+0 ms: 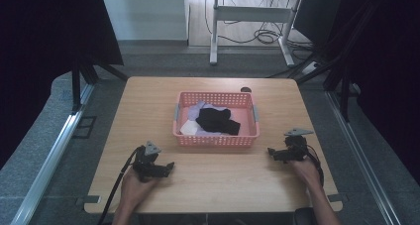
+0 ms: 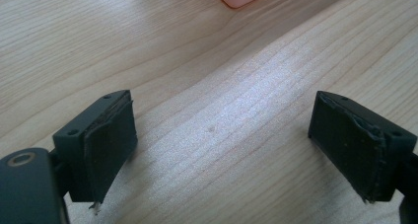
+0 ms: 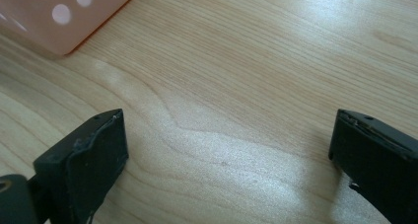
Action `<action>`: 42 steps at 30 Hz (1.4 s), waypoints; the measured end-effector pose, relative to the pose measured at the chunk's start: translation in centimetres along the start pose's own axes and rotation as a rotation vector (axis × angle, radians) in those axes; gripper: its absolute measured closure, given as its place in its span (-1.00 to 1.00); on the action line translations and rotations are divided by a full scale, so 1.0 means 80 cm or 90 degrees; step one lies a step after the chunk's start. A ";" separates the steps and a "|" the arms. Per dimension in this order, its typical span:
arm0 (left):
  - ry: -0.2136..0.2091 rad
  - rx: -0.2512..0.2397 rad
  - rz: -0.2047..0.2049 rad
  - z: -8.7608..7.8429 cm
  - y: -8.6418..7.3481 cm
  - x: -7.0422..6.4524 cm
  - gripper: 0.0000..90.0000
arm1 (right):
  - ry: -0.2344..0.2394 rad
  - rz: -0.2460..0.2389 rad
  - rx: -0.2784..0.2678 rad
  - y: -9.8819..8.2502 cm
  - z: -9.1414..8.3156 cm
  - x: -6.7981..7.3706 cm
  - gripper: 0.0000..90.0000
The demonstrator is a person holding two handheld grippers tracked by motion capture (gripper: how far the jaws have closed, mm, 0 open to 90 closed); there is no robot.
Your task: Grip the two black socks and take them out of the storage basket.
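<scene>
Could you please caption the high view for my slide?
Left gripper and right gripper, both open, rest on table before pink basket.

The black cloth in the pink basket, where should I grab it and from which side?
Pinch the raised middle of the black cloth from straight above; it lies on top of the pile, and the pink basket walls block any sideways approach.

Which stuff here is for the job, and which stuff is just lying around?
For the job:
- pink basket on the wooden table
- black cloth in it
- white and pale purple cloths in it
- left gripper, open
- right gripper, open

Just lying around:
- white desk frame
- cables on the floor
</scene>
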State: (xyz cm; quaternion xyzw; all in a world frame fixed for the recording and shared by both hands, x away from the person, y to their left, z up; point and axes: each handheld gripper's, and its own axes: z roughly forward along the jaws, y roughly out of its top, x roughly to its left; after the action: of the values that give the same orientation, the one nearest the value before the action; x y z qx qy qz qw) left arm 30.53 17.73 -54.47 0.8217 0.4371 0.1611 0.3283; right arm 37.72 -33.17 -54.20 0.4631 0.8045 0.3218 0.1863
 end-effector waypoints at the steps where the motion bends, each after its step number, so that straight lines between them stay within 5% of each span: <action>1: 0.000 0.000 0.000 0.000 0.000 0.000 -0.77 | 0.001 0.000 -0.001 0.000 0.000 0.000 -1.00; 31: 0.000 -0.002 -0.004 0.000 0.000 0.000 -0.77 | 0.008 -0.018 0.012 0.003 -0.002 -0.001 -1.00; 42: 0.000 -0.004 -0.008 0.001 0.000 -0.001 -0.77 | 0.020 -0.041 -0.028 0.016 -0.017 0.006 -1.00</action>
State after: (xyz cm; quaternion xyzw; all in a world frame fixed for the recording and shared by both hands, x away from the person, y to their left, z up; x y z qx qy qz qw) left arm 30.50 17.66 -54.51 0.8180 0.4416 0.1608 0.3316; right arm 37.49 -32.72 -52.33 0.4276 0.8145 0.3408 0.1939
